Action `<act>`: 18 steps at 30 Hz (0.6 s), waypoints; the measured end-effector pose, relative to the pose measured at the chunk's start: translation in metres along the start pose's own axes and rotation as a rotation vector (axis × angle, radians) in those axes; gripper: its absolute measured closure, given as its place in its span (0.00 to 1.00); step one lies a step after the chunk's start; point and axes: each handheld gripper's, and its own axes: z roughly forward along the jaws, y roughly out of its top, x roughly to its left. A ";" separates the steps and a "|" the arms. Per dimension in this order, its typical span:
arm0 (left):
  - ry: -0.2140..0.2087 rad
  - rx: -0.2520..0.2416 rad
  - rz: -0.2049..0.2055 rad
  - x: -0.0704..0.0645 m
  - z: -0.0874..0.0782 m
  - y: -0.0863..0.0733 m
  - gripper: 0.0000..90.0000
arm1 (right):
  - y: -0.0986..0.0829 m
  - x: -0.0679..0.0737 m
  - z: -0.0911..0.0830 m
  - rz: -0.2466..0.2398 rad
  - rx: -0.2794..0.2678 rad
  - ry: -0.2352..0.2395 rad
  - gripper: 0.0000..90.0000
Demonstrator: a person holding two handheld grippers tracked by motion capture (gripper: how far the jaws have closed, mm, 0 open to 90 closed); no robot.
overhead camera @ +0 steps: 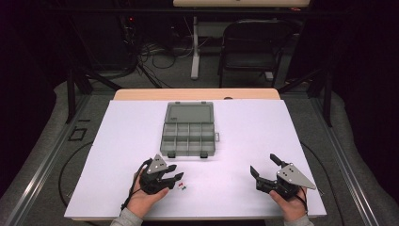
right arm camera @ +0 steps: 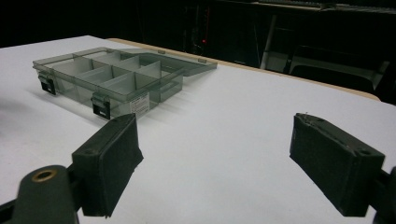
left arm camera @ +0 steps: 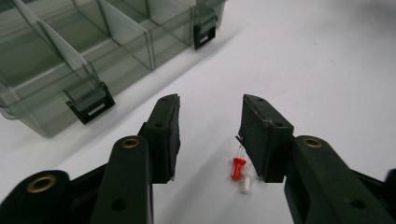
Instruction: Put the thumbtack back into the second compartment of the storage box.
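Your left claw (left arm camera: 210, 121) hangs spread right over the pushpins (left arm camera: 241, 173), which lie on the tabletop (overhead camera: 244, 132) against its right jaw (red one pointing away). Your right claw (overhead camera: 263, 169), also spread, sits well apart.

Beyond my white surface (overhead camera: 263, 127) I see a dark room: a black folding chair (overhead camera: 251, 44), a white table leg (overhead camera: 195, 47), tangled cables (overhead camera: 155, 54) on grey floor (overhead camera: 47, 136).
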 end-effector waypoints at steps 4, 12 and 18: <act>-0.018 0.020 -0.039 -0.001 0.003 -0.007 0.65 | 0.000 -0.001 0.000 0.005 -0.001 0.003 0.17; -0.045 0.054 -0.028 -0.003 0.007 -0.010 0.79 | 0.000 -0.001 0.000 0.011 0.001 0.005 0.17; -0.059 0.072 -0.022 -0.006 0.009 -0.011 0.85 | -0.001 -0.001 0.001 0.012 0.001 0.007 0.17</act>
